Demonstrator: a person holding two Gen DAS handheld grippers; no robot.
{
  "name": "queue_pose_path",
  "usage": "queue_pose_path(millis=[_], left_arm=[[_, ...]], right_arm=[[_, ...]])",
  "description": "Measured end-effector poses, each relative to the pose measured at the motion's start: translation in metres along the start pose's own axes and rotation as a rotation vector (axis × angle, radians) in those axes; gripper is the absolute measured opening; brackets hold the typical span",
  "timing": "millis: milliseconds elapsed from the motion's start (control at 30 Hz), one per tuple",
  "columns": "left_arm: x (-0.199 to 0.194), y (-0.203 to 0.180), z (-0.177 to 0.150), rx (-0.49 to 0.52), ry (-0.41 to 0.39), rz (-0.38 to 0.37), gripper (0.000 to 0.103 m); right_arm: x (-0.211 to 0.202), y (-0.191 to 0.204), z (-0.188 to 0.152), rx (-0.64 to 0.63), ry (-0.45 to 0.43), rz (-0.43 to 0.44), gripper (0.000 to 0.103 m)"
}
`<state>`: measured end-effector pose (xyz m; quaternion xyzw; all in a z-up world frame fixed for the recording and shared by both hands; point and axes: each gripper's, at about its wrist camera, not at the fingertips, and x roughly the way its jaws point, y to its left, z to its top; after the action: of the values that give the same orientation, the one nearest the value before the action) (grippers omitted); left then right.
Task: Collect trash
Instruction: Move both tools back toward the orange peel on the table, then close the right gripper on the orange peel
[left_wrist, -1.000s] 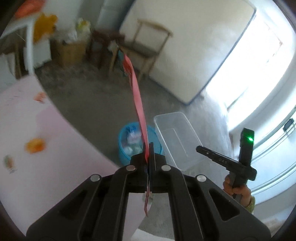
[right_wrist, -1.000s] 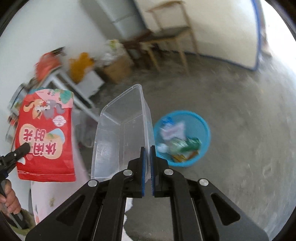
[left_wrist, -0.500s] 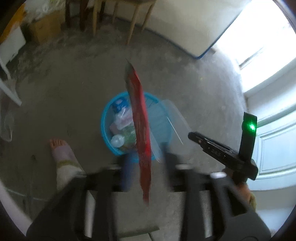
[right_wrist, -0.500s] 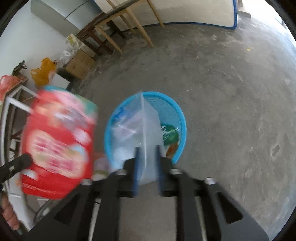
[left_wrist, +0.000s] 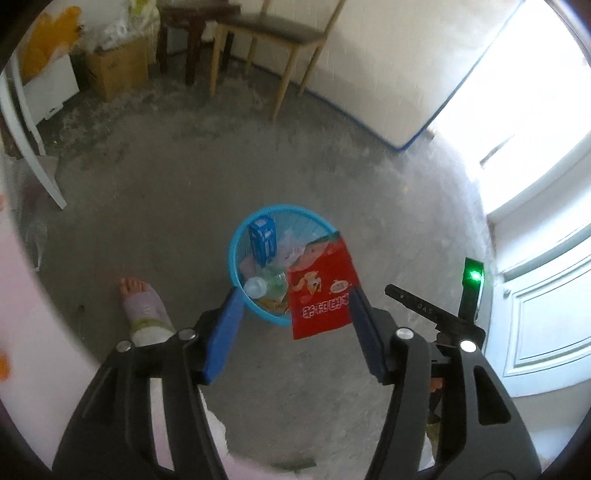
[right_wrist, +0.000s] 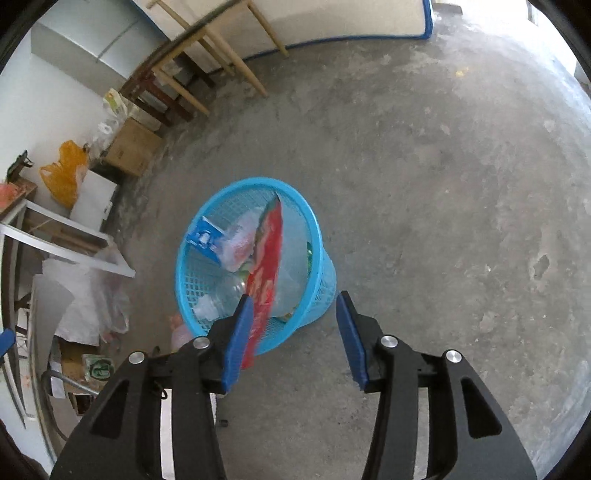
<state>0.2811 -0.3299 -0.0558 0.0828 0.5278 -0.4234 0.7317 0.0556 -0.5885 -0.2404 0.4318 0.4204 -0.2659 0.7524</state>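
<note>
A blue mesh trash basket (left_wrist: 236, 243) (right_wrist: 314, 225) stands on the concrete floor, holding a blue carton (left_wrist: 263, 240), a clear bottle (left_wrist: 258, 285) and wrappers. A red snack bag (left_wrist: 323, 286) hangs loose in the air above the basket's near rim, free of both grippers; it also shows edge-on in the right wrist view (right_wrist: 267, 258). A clear plastic box (right_wrist: 291, 291) lies inside the basket. My left gripper (left_wrist: 295, 325) is open and empty above the basket. My right gripper (right_wrist: 293, 332) is open and empty above it too.
A wooden chair (left_wrist: 277, 40) and a cardboard box (left_wrist: 118, 70) stand at the far wall. A white table frame (right_wrist: 66, 236) and plastic bags (right_wrist: 92, 299) are to the left. A person's foot (left_wrist: 142, 302) is near the basket. The right gripper's handle (left_wrist: 439, 317) shows beside the left one.
Both grippers swung down over the basket and opened. The left one let go of the red bag, which now falls; the right one let go of the clear box, now in the basket.
</note>
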Motion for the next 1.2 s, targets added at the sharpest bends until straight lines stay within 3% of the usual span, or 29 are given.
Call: queue_pose_path(millis=[100,233,367,500,667,867,933,1067,1200], left_arm=[[-0.049,0.014,-0.023,0.003,-0.073,-0.002,0.063],[-0.117,0.047,-0.064,-0.037,-0.178,0.072,0.063],[-0.166,0.084,-0.107,-0.112,-0.262,0.222,0.065],[-0.187,0.118,-0.143,-0.215,-0.285,0.305,0.072],[-0.198,0.149,-0.173,-0.281,-0.310,0.381,0.074],[-0.210,0.178,-0.191,-0.344,-0.358,0.411,0.075],[-0.212,0.187,-0.194,-0.364,-0.366,0.411,0.075],[-0.209,0.190,-0.201,-0.376,-0.374,0.404,0.075],[-0.202,0.196,-0.203,-0.391,-0.368,0.381,0.075]], right_arm=[[-0.030,0.011,-0.003,-0.035,-0.038,0.030,0.051],[-0.069,0.056,-0.008,-0.157,-0.072,0.090,0.054],[-0.102,0.131,-0.022,-0.341,-0.089,0.175,0.057],[-0.124,0.220,-0.049,-0.521,-0.077,0.310,0.061],[-0.117,0.341,-0.101,-0.740,0.042,0.441,0.061],[-0.088,0.430,-0.169,-0.953,0.102,0.399,0.061],[-0.073,0.450,-0.182,-1.006,0.093,0.355,0.056],[-0.053,0.472,-0.198,-1.075,0.074,0.287,0.049],[-0.033,0.478,-0.199,-1.079,0.109,0.252,0.040]])
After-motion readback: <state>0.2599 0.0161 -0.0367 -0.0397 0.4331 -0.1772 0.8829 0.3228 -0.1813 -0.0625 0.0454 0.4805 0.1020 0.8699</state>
